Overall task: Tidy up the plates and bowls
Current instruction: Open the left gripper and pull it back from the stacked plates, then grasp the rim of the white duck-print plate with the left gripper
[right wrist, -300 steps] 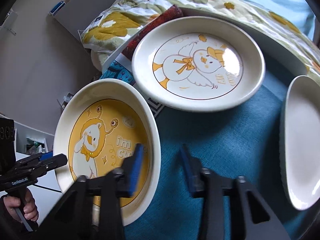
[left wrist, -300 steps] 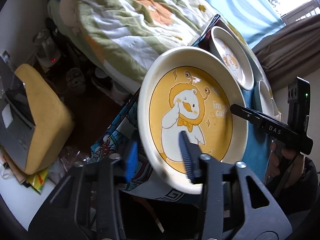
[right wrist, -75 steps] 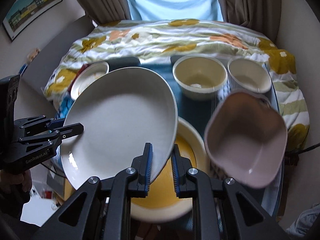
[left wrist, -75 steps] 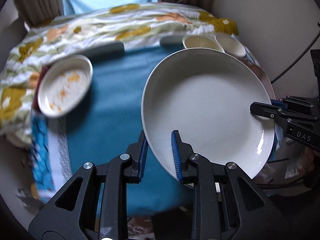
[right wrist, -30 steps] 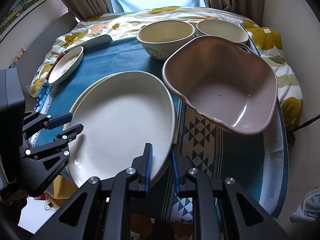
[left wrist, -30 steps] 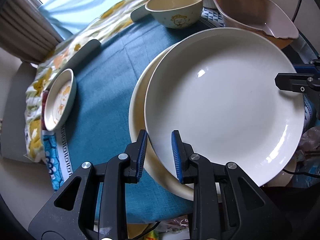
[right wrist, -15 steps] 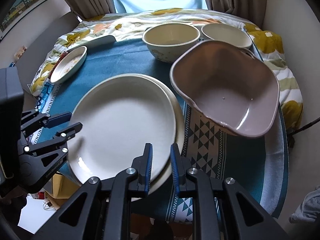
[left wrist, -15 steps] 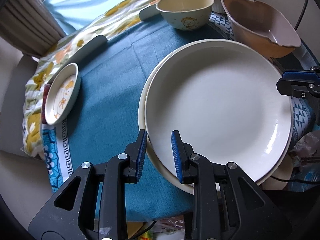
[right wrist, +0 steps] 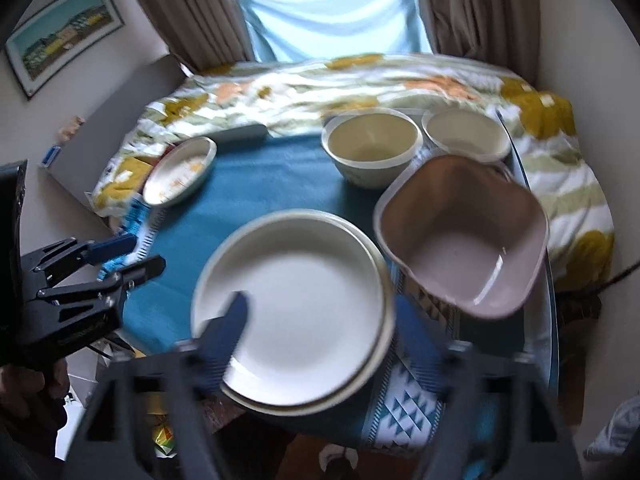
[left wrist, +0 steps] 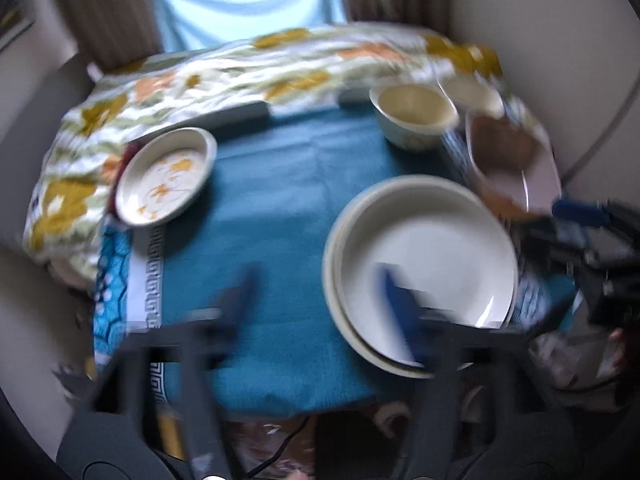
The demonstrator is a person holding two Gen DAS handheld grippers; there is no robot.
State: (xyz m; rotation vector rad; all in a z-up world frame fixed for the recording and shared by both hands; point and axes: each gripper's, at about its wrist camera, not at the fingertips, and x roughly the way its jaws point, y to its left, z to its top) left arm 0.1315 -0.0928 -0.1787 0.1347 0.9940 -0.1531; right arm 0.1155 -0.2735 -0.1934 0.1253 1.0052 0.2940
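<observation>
The white plate (right wrist: 296,304) sat stacked on another plate (left wrist: 340,312), both grippers, left gripper (left wrist: 316,300) and right gripper (right wrist: 324,332), were wide open and empty, and the little plate (left wrist: 164,176) and bowls (right wrist: 372,144) still waited.

Window-lit, motion-blurred fisheye frames
</observation>
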